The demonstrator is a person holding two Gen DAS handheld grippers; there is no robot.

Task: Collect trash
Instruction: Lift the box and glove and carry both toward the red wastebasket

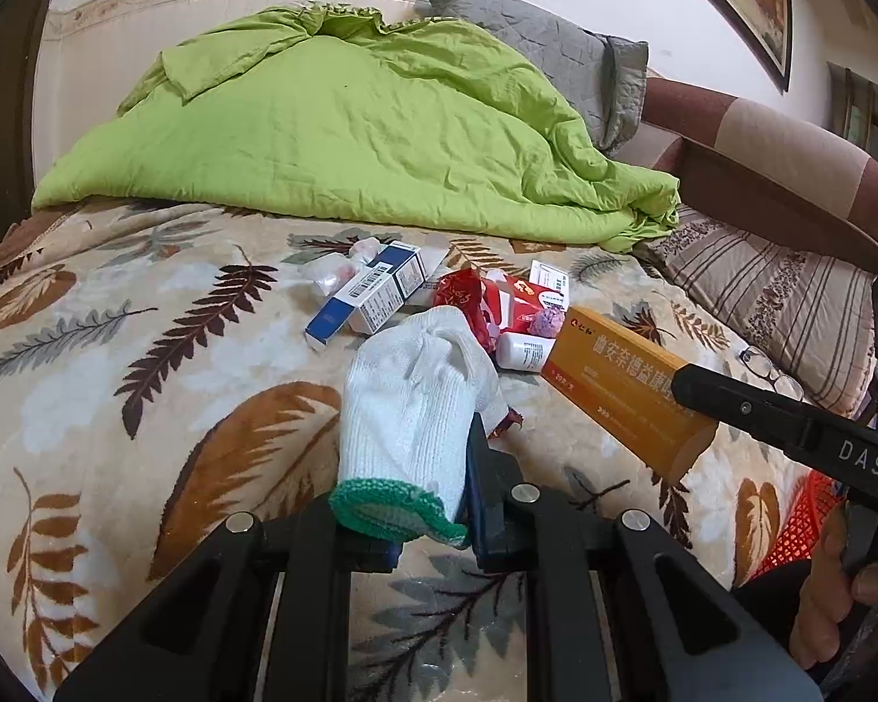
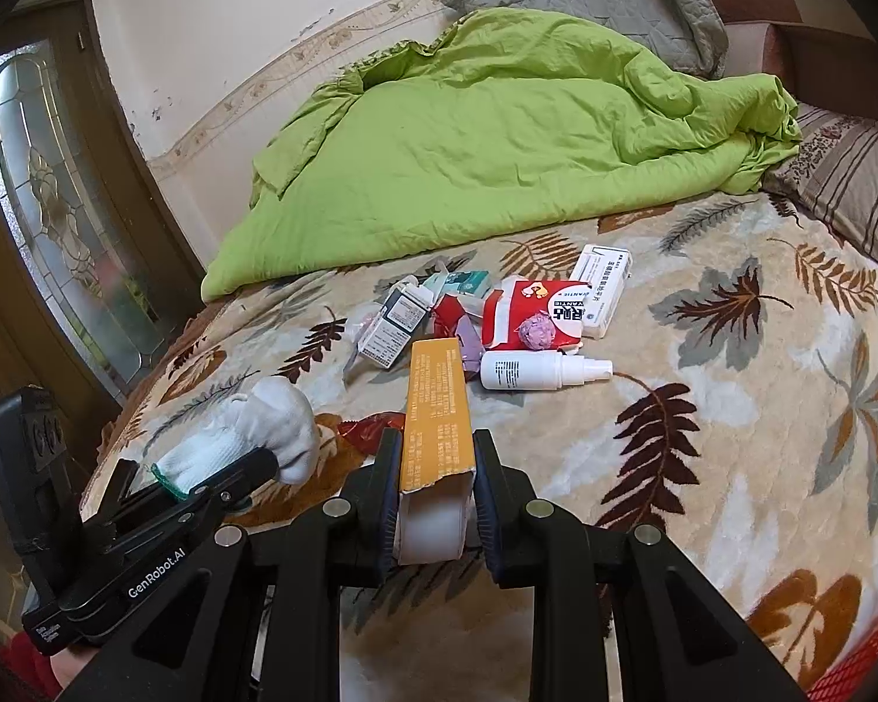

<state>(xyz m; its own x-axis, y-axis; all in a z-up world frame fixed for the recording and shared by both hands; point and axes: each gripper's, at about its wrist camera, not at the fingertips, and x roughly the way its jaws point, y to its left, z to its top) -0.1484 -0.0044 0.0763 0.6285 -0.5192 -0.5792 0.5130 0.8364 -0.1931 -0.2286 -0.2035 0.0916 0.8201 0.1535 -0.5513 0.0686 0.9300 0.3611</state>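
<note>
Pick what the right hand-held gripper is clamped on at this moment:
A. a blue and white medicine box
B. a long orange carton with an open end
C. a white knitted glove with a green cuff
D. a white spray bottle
B. The right hand-held gripper has its fingers closed on both sides of the orange carton, whose torn-open end faces the camera; the white glove is in the left hand-held gripper.

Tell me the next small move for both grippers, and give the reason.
Probably carry both loads toward the red basket at the bed's near right edge. The left gripper already clamps the white glove, the right gripper the orange box, so neither can pick up more from the pile.
</note>
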